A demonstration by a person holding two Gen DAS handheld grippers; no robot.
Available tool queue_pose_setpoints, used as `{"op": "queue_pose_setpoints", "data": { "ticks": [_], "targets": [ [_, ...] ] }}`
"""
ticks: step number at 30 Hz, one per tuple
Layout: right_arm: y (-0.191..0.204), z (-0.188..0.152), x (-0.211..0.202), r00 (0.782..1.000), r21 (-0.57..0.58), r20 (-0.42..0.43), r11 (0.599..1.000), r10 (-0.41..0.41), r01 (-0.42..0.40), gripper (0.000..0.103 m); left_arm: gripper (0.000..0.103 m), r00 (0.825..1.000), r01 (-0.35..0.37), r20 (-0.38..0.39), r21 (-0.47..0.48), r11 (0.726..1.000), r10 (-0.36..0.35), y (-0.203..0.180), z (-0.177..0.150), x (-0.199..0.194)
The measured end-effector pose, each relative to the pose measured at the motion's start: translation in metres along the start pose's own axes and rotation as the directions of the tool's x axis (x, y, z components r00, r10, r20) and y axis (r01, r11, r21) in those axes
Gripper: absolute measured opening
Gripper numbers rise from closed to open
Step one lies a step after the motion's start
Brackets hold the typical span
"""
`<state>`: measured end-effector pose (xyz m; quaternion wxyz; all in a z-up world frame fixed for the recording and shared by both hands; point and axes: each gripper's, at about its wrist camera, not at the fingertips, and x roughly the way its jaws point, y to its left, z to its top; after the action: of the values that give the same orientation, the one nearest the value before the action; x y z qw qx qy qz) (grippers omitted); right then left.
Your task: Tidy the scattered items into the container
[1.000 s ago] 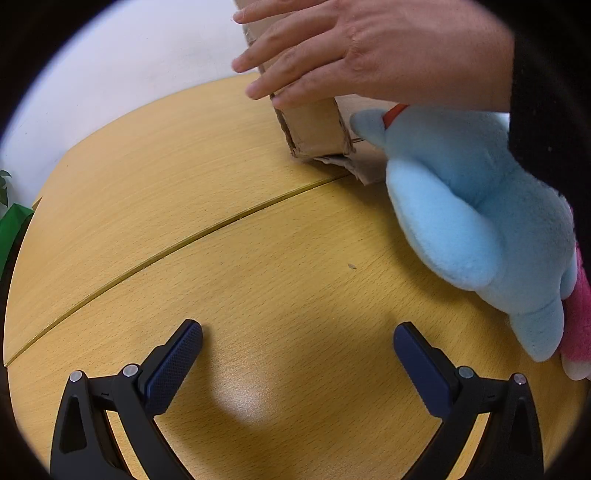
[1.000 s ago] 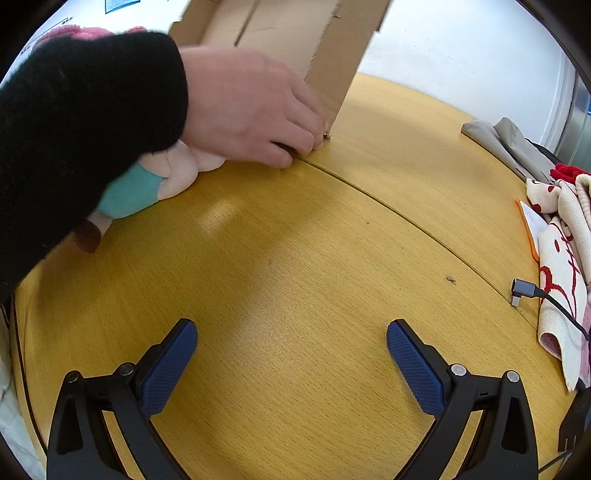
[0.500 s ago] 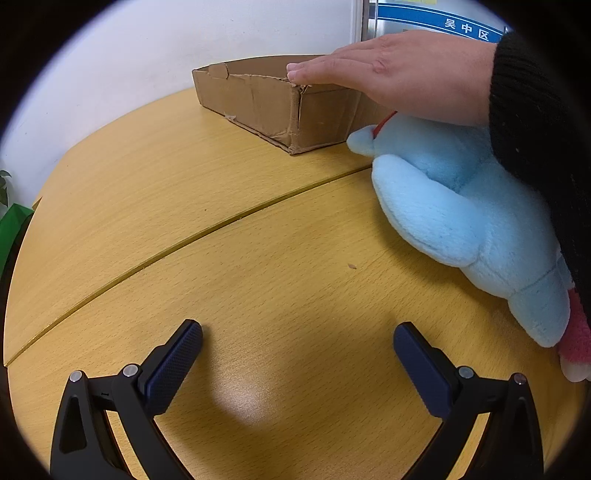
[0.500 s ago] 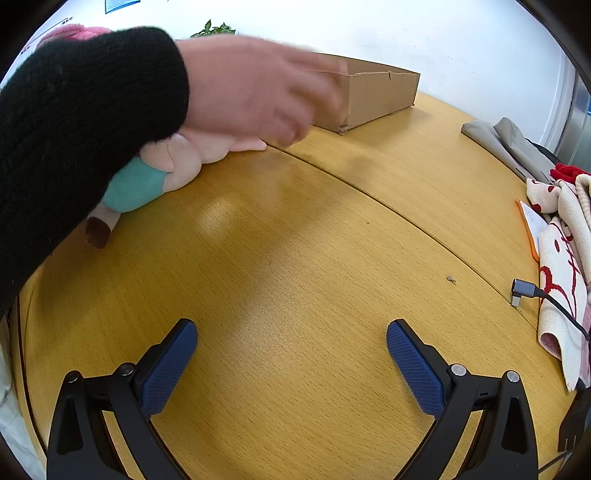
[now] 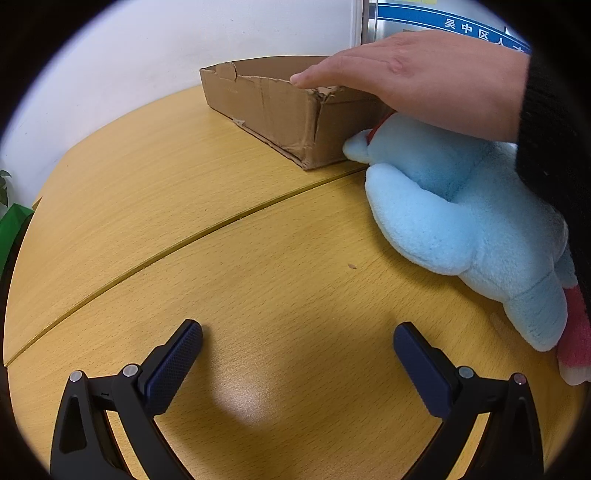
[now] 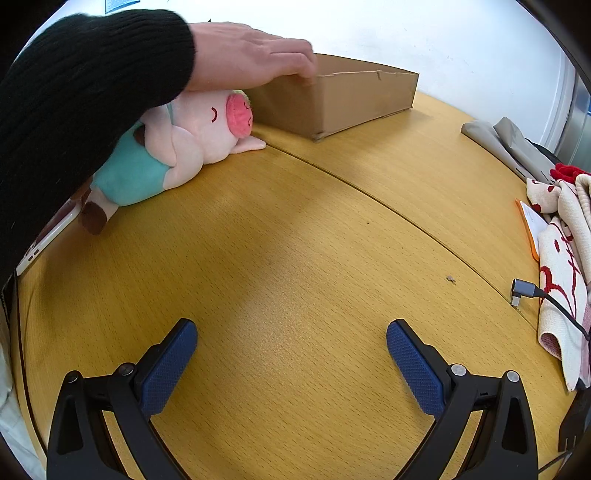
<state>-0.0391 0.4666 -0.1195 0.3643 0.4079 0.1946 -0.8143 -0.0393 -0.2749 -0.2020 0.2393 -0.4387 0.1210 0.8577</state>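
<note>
**Shallow carton on table, both tools idle**

Legible writing: a blue wall sign (image 5: 476, 27) in the left wrist view carries white Chinese characters reading "吴中区"; the remainder is cut off. No marking can be read on the carton.

The shallow brown corrugated cardboard box (image 5: 273, 107) sits flat on the yellow wood-grain table (image 5: 229, 184), its top edge ragged and one corner torn. A bare hand (image 5: 417, 70) in a black ribbed knit sleeve (image 6: 85, 99) rests on the box rim.

A light blue fleecy plush toy (image 5: 461, 218) lies against the box's near corner. A pale pink plush pig with teal trousers (image 6: 177, 147) lies just beside the box.

At the table's right edge lie a cream cloth with red pattern (image 6: 565, 258) and a grey angled cable plug (image 6: 522, 290).

The left gripper (image 5: 297, 347) and the right gripper (image 6: 291, 345) both stand spread wide over bare table, textured blue pads empty.
</note>
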Motion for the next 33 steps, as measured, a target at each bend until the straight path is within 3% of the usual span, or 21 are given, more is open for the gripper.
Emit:
{"op": "queue_pose_setpoints", "data": {
  "ticks": [33],
  "targets": [
    [0.0002, -0.0004, 0.0004, 1.0, 0.002, 0.0, 1.0, -0.002, 0.002, 0.103, 0.103, 1.0, 0.0, 0.0, 0.0, 1.0, 0.0, 0.0067, 0.004, 0.0045]
  ]
}}
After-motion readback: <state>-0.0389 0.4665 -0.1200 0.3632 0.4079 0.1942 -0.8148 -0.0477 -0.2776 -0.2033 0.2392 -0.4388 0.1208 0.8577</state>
